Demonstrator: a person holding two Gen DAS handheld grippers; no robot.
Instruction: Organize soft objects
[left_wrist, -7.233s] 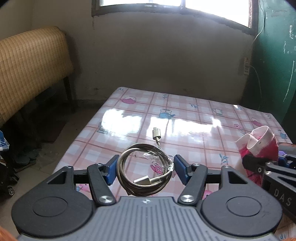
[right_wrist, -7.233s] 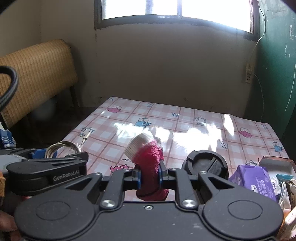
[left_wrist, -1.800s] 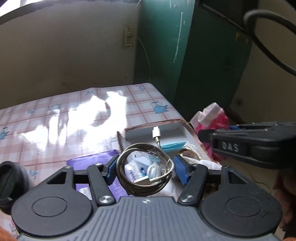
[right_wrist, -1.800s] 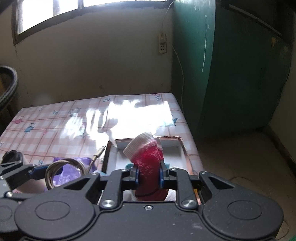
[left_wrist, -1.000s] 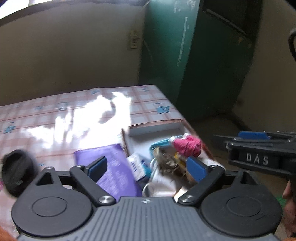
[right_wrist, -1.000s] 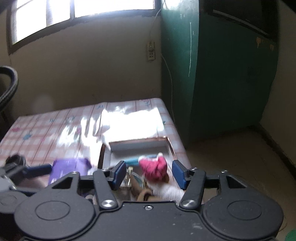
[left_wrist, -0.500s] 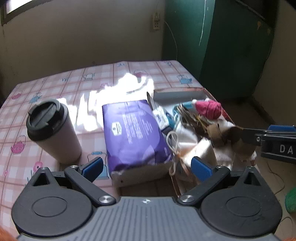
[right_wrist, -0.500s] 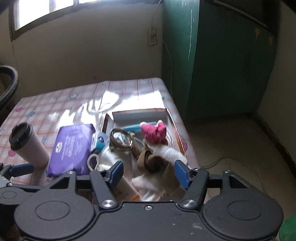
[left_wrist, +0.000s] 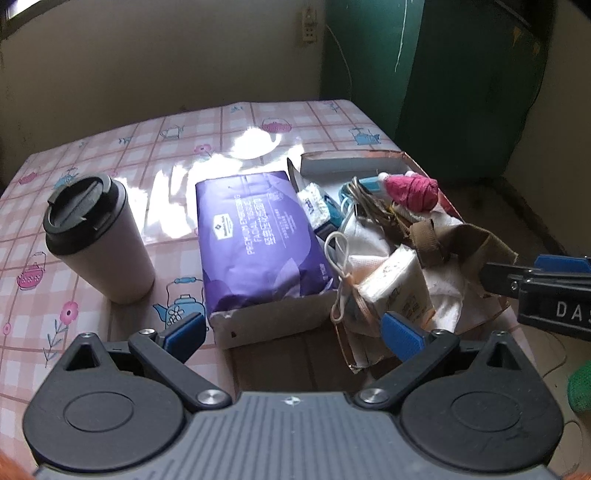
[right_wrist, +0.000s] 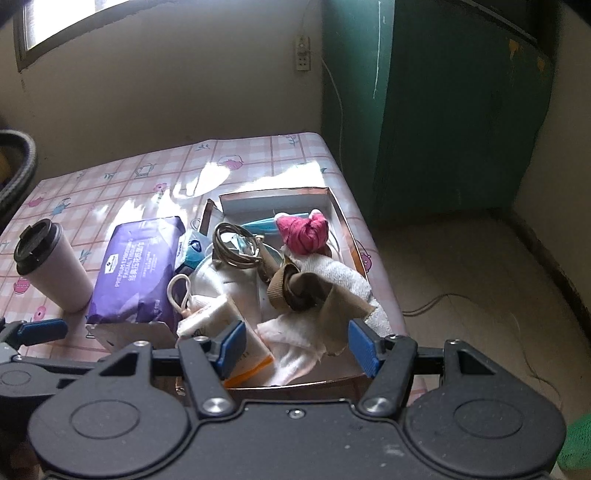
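Both items have left the claws since earlier frames: coiled cable (right_wrist: 236, 245) and red sock (right_wrist: 303, 232) now lie in the cardboard box (right_wrist: 347, 229) on the surface (left_wrist: 155, 155). Left claw (left_wrist: 291, 330) wide, empty, over the purple tissue pack (left_wrist: 255, 236). Right claw (right_wrist: 295, 345) open, empty, above the box's cloths.

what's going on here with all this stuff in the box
A person is sorting soft items into a cardboard box on a checked table, one handheld gripper per hand. Both the left gripper and right gripper are open and empty above the near end of the box. The red sock and coiled cable already lie inside among cloths and tissue packs. A purple tissue pack and a lidded cup sit beside it.
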